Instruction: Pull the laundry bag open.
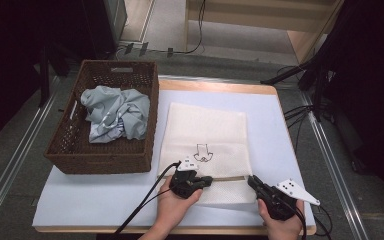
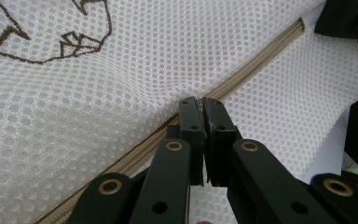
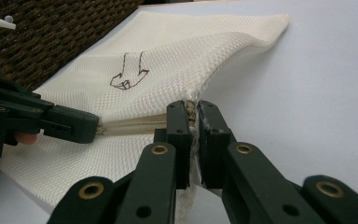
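High view: both grippers' fingers pinch shut on the mesh bag (image 1: 202, 132), marked with an unreadable brown drawing.

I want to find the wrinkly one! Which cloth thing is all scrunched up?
The pale blue-grey cloth inside the brown wicker basket is the scrunched one. The white mesh bag with the brown drawing lies spread flat on the table beside the basket.

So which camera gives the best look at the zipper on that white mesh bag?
The left gripper view: the zipper runs large and sharp across it, its beige band plain up to the left claw. The right gripper view shows a shorter stretch between both claws. The high view shows a thin line.
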The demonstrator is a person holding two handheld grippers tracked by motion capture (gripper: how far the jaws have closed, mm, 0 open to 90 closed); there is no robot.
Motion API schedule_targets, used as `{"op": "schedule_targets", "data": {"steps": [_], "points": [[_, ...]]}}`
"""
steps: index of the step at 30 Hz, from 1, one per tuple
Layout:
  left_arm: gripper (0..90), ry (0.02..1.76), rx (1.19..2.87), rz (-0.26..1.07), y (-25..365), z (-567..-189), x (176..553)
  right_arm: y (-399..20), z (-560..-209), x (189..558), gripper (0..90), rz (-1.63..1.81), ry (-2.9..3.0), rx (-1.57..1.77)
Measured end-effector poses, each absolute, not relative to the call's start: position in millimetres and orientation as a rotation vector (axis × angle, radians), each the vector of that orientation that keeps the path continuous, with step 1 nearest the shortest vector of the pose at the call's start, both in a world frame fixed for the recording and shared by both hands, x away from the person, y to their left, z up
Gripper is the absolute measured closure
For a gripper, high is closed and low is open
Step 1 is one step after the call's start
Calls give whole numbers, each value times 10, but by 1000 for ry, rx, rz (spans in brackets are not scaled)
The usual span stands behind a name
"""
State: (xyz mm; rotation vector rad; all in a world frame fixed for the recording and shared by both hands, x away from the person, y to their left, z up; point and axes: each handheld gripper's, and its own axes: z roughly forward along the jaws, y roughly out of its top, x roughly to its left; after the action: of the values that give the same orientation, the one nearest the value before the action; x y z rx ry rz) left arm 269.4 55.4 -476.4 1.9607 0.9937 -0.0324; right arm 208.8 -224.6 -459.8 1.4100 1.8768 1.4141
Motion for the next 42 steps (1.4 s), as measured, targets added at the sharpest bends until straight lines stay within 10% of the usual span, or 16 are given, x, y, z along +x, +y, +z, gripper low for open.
{"op": "schedule_targets", "data": {"steps": [42], "points": [[888, 1052, 1960, 68, 997, -4676, 2566, -2275, -4509, 2045, 855, 1382, 1838, 1371]]}}
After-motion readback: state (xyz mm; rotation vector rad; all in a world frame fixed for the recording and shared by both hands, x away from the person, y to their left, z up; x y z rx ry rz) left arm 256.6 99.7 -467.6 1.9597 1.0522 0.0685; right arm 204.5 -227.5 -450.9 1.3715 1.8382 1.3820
